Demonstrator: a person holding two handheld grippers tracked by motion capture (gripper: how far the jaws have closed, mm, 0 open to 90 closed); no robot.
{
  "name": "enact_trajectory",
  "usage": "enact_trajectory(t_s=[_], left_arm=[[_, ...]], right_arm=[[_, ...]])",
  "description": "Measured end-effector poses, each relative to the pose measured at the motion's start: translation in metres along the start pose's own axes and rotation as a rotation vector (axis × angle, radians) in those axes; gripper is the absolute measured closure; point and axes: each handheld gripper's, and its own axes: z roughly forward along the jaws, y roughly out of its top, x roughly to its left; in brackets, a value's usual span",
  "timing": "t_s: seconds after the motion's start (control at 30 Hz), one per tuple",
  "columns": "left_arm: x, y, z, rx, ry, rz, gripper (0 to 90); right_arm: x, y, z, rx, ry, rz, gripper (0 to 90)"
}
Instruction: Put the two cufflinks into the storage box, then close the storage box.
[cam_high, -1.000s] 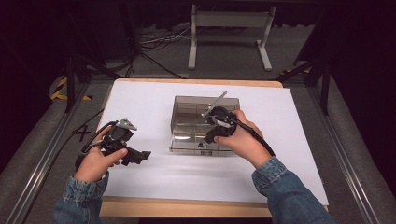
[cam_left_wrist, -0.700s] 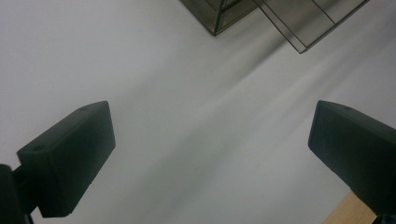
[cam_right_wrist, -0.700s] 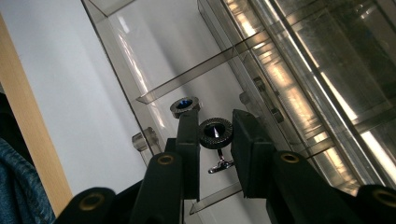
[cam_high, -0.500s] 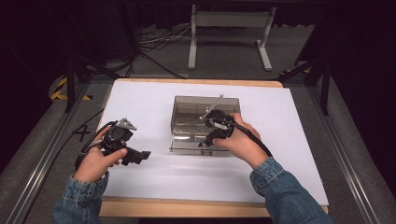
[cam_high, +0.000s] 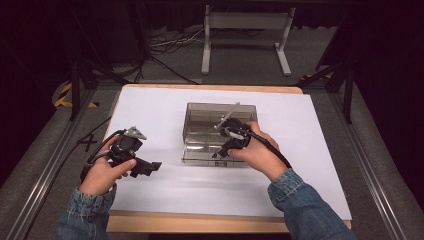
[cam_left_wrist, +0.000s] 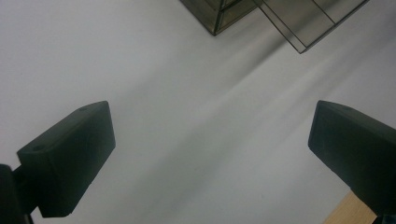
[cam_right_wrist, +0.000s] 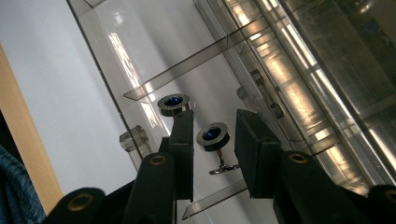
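Observation:
A smoky clear acrylic box (cam_high: 200, 117) stands mid-table with its shallow drawer (cam_high: 197, 154) pulled out toward me. My right gripper (cam_high: 220, 153) points down into the drawer. In the right gripper view, two silver cufflinks with blue faces lie on the drawer floor. One cufflink (cam_right_wrist: 213, 136) lies between the jaws of the right gripper (cam_right_wrist: 214, 131), the other cufflink (cam_right_wrist: 173, 103) just beyond the left jaw. The jaws have just been opening and their pads stand slightly off the cufflink. My left gripper (cam_high: 148, 169) rests open over the white table (cam_high: 165, 200), with nothing between its jaws (cam_left_wrist: 210, 158).
The box's corner (cam_left_wrist: 217, 16) and drawer edge (cam_left_wrist: 303, 28) lie ahead of the left gripper. Clear dividers (cam_right_wrist: 187, 67) split the drawer into compartments. A metal stand (cam_high: 245, 35) and cables sit on the floor beyond the table. The wooden table edge (cam_high: 200, 222) runs along the front.
My right hand has shifted a little over the drawer, tilting the gripper further down into it. The left hand has stayed where it was.

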Motion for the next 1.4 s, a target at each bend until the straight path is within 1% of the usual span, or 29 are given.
enact_trajectory(t_s=[0.1,0.13,0.17,0.23,0.27,0.3,0.33,0.4,0.43,0.47,0.67,0.83,0.87,1.03,1.13,1.2,1.23,1.4], left_arm=[[0.0,0.0,0.0,0.002,0.0,0.002,1.5],[0.0,0.0,0.0,0.002,0.0,0.002,1.5],[0.0,0.0,0.0,0.0,-0.002,0.001,1.5],[0.0,0.0,0.0,-0.001,-0.001,0.0,1.5],[0.0,0.0,0.0,0.0,-0.001,0.0,1.5],[0.001,0.0,0.0,0.0,-0.003,0.0,1.5],[0.001,0.0,0.0,0.0,-0.002,-0.001,1.5],[0.001,0.001,0.0,0.0,-0.001,0.002,1.5],[0.0,0.001,0.0,-0.001,-0.001,0.001,1.5],[0.0,0.001,0.0,-0.001,0.001,0.002,1.5],[0.0,0.003,0.001,0.0,-0.004,0.006,1.5],[-0.001,0.004,0.002,0.001,-0.003,0.008,1.5],[-0.001,0.004,0.002,0.001,-0.003,0.008,1.5],[-0.001,0.004,0.002,0.002,-0.003,0.01,1.5],[-0.001,0.004,0.002,0.0,-0.003,0.011,1.5],[-0.001,0.004,0.002,0.0,-0.006,0.01,1.5],[-0.001,0.004,0.002,0.001,-0.007,0.008,1.5],[-0.001,0.004,0.002,0.0,-0.004,0.009,1.5]], right_arm=[[0.003,-0.001,-0.007,-0.033,0.006,-0.001,71.1],[0.003,-0.002,-0.01,-0.045,0.008,-0.011,72.9],[0.005,-0.003,-0.014,-0.051,0.017,-0.017,76.9],[0.007,-0.004,-0.016,-0.056,0.025,-0.023,78.6],[0.009,-0.005,-0.019,-0.06,0.028,-0.03,82.2],[0.013,-0.008,-0.024,-0.068,0.041,-0.048,87.3],[0.014,-0.009,-0.025,-0.072,0.042,-0.055,89.5],[0.016,-0.011,-0.028,-0.076,0.047,-0.062,90.0],[0.019,-0.014,-0.032,-0.085,0.056,-0.078,90.0],[0.019,-0.014,-0.032,-0.085,0.056,-0.078,90.0],[0.028,-0.025,-0.041,-0.106,0.084,-0.12,90.0],[0.033,-0.032,-0.045,-0.106,0.119,-0.177,90.0],[0.033,-0.032,-0.045,-0.106,0.119,-0.177,90.0],[0.039,-0.037,-0.04,-0.082,0.15,-0.223,90.0],[0.04,-0.038,-0.037,-0.073,0.158,-0.234,90.0],[0.041,-0.04,-0.035,-0.057,0.165,-0.228,90.0],[0.041,-0.04,-0.033,-0.055,0.173,-0.243,90.0],[0.04,-0.042,-0.026,-0.03,0.188,-0.247,90.0]])
